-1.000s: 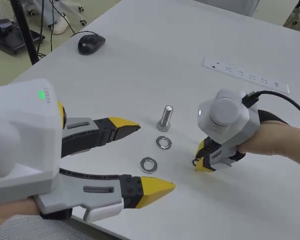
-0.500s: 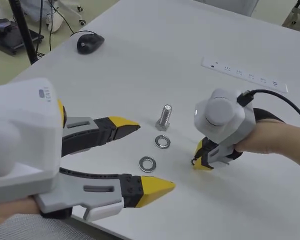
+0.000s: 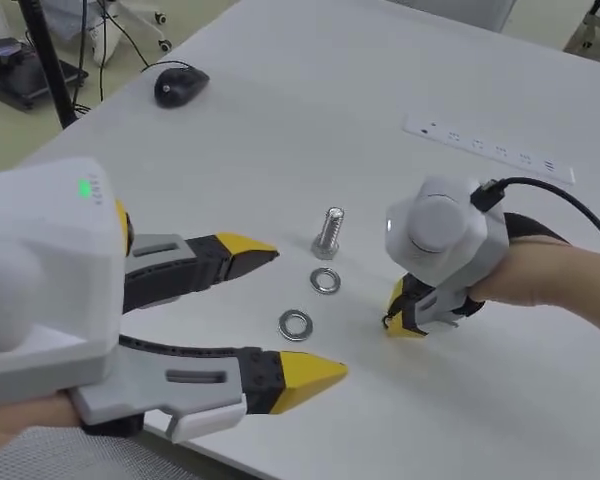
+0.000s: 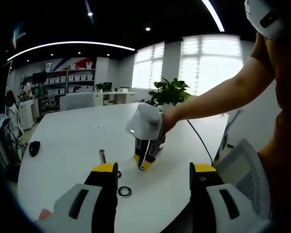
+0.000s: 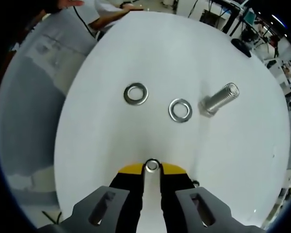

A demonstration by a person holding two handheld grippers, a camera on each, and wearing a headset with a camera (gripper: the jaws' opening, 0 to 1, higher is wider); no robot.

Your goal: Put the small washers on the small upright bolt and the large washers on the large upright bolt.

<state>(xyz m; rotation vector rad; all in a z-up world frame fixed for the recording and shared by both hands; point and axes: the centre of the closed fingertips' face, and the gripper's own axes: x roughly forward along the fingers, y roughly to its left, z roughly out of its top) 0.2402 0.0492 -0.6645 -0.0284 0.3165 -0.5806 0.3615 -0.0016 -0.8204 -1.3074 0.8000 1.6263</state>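
One silver bolt (image 3: 330,233) stands upright on the white table (image 3: 310,110). Two large washers lie flat near it, one (image 3: 325,281) just in front of the bolt and one (image 3: 295,324) closer to me. My left gripper (image 3: 285,310) hovers open in the foreground, its yellow tips on either side of the nearer washer. My right gripper (image 3: 404,322) points down at the table right of the washers. Its jaws are shut on a small washer (image 5: 152,166). From the right gripper view the bolt (image 5: 218,99) and both washers (image 5: 136,93) (image 5: 180,110) lie ahead.
A black mouse (image 3: 180,85) sits at the far left and a white power strip (image 3: 490,150) at the far right. A black cable (image 3: 570,200) trails from the right gripper. The table's near edge runs under my left gripper.
My right gripper has edged slightly left toward the washers. The left gripper, the bolt and the washers have stayed where they were.
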